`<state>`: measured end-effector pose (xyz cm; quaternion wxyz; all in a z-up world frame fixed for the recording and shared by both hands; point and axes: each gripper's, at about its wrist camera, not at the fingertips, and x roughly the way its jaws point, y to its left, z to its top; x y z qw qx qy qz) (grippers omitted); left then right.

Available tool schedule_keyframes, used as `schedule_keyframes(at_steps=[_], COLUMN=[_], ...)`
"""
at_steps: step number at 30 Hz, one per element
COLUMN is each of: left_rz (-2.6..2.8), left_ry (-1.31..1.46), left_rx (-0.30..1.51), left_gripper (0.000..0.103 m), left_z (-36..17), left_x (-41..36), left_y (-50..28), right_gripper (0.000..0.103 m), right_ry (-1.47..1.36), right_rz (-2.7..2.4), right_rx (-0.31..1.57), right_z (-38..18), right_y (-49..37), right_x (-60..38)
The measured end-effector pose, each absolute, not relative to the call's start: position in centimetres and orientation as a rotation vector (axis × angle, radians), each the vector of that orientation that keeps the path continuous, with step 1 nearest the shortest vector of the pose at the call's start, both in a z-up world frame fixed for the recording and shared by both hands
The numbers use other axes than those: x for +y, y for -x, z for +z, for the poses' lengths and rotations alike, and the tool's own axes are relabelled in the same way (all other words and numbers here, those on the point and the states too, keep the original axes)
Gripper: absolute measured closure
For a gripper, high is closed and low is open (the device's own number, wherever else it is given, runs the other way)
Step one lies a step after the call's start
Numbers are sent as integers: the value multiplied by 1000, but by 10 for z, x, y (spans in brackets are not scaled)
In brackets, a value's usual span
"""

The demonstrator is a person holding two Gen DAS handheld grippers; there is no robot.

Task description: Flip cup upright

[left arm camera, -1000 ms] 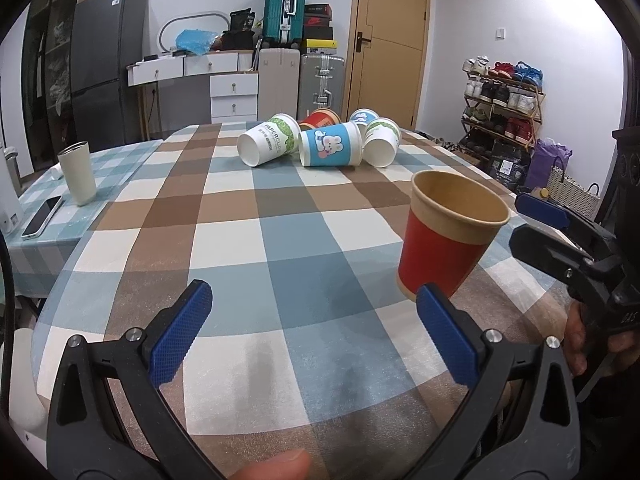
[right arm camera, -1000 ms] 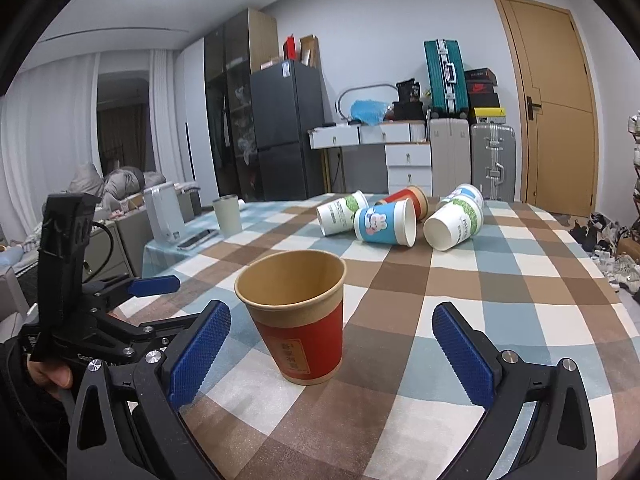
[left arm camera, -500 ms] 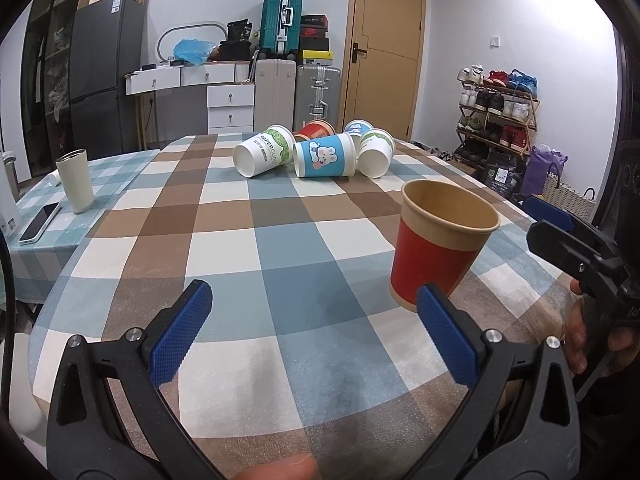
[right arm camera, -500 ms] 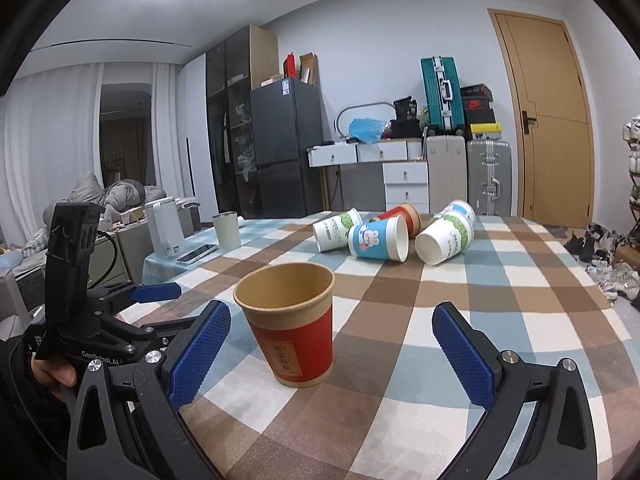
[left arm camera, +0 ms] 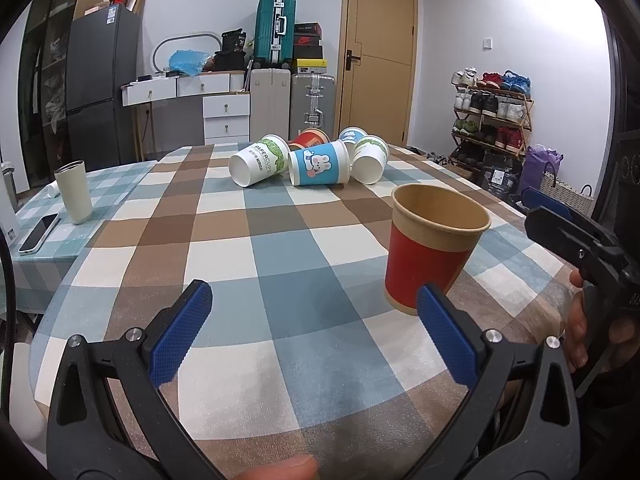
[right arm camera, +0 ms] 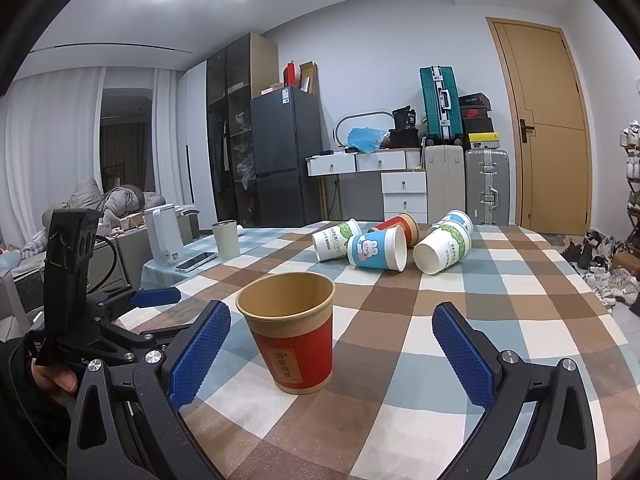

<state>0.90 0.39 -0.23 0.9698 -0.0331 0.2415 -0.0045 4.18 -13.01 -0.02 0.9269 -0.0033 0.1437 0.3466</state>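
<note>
Red cup [left arm camera: 434,248] upright, long axis vertical, mouth up

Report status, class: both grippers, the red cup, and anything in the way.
Left gripper open, empty. Right gripper open, empty. Red cup upright on the checked table, touched by neither. Five cups on their sides farther back, apart from it.

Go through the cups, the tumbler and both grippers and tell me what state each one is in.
Red cup: upright, open end up, free.
Bunny cup: on its side.
Other four cups behind it: on their sides.
Tumbler: upright.
Left gripper: open.
Right gripper: open.
</note>
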Motion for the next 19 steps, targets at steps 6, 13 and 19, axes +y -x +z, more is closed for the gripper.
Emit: schedule_keyframes(at_steps=[6,13,19], left_rz=[-8,-8,-5], left_ry=[65,66,65], left_rx=[482,479,475], left_gripper=[1,1,1], left_z=[0,1,1], left_x=[3,3,4], left_y=[-8,-8,-7], right_gripper=[0,0,0], right_ry=[12,14,27], right_rz=[715,715,721], right_rx=[295,295,300], right_z=[0,-1,-4], right_y=[-41,-41,-41], right_x=[-129,-129,-125])
